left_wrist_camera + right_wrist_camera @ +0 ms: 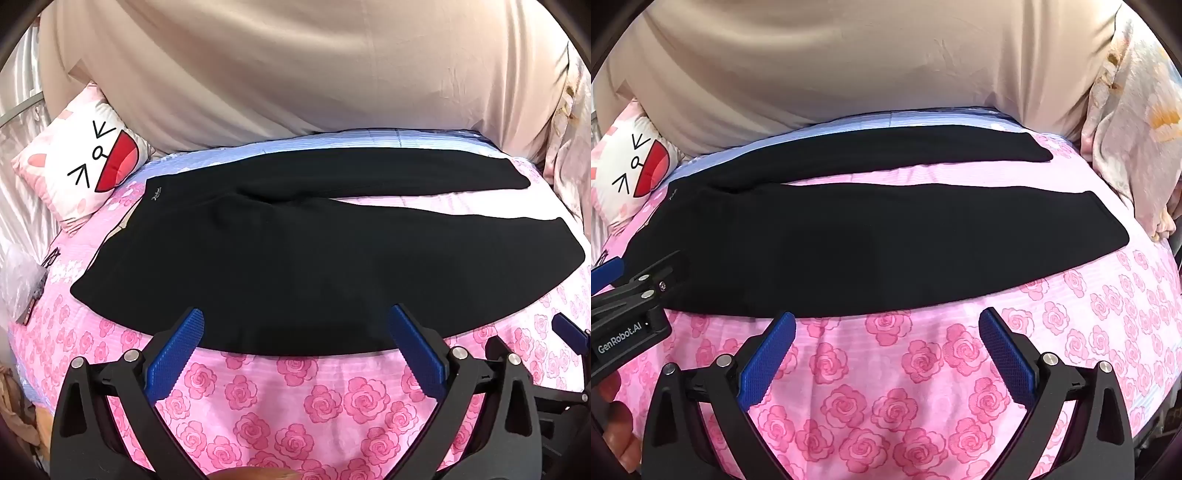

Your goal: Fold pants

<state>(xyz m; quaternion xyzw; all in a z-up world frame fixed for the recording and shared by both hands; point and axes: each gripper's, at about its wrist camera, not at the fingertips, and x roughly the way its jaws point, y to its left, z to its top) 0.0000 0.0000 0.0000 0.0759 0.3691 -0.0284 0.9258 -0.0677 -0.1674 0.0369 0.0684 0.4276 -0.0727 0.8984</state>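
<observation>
Now your left gripper gapes wide, empty, tips over pants hem at frame centre. Your right gripper equally wide, empty, low centre, just short of pants. Pillow upper left.

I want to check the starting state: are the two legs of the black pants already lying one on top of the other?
No: the pants lie spread on the rose sheet, with pink bedding showing between the two legs.
</observation>
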